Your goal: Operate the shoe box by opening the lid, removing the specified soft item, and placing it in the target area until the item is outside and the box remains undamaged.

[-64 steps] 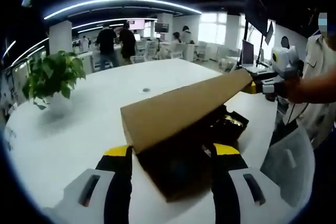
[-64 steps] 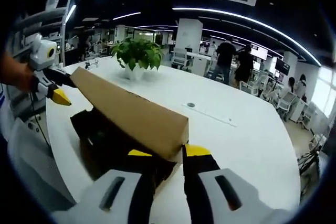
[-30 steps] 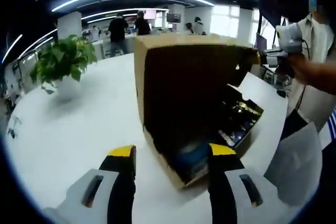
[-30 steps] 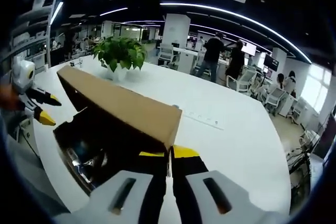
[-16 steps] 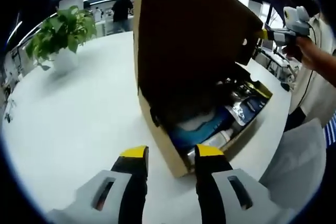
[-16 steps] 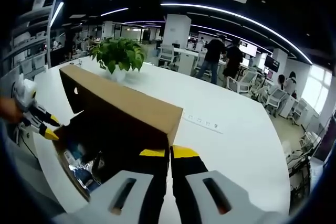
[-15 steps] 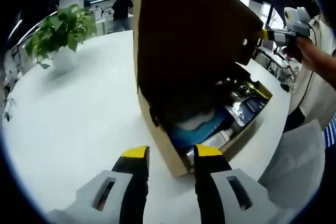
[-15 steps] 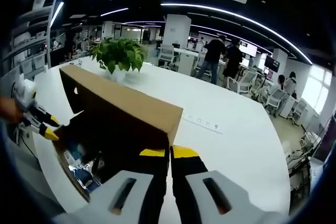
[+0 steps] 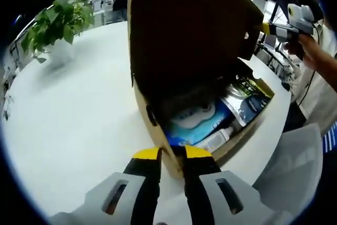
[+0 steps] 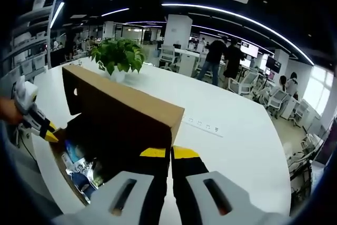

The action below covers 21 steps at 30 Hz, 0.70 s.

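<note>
I have the lid up, right claw clamped on its corner, left claw nipping the box wall; next I free the left to reach the blue pack.

— How's the light on your feeds?

— I get long curved ceiling strips in the right gripper view, bright against a dark ceiling, and daylight from windows at the far right edge. The white tabletop reads bright and almost washed out in the left gripper view.

— Shadows?

— The underside of the raised lid is very dark. The box's contents below it are lit well enough for me to read colours.

— Sharpness?

— Strong fisheye bending everywhere; straight lines bow towards the edges. The plant looks soft and slightly blurred, and distant people are small and indistinct.
</note>
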Motion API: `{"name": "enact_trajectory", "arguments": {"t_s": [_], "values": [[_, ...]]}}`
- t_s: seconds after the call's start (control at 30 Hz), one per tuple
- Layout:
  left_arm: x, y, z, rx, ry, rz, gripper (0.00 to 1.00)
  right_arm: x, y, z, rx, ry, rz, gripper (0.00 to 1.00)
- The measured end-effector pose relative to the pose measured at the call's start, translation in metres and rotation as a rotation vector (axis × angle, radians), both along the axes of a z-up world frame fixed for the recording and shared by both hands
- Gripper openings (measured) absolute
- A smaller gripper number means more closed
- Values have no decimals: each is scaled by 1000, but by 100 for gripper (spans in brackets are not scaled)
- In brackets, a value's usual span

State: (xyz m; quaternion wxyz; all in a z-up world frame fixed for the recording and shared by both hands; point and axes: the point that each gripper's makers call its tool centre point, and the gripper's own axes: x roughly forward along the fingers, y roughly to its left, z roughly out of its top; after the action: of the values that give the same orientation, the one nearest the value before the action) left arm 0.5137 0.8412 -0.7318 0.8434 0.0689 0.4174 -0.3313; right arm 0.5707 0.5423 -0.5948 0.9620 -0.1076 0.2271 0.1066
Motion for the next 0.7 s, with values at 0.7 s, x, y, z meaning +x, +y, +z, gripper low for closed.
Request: {"name": "enact_trajectory", "arguments": {"t_s": [0.7], "values": [[1,1,0,5,2,1,12,43,-8,-7,-25,17,19,0]]}}
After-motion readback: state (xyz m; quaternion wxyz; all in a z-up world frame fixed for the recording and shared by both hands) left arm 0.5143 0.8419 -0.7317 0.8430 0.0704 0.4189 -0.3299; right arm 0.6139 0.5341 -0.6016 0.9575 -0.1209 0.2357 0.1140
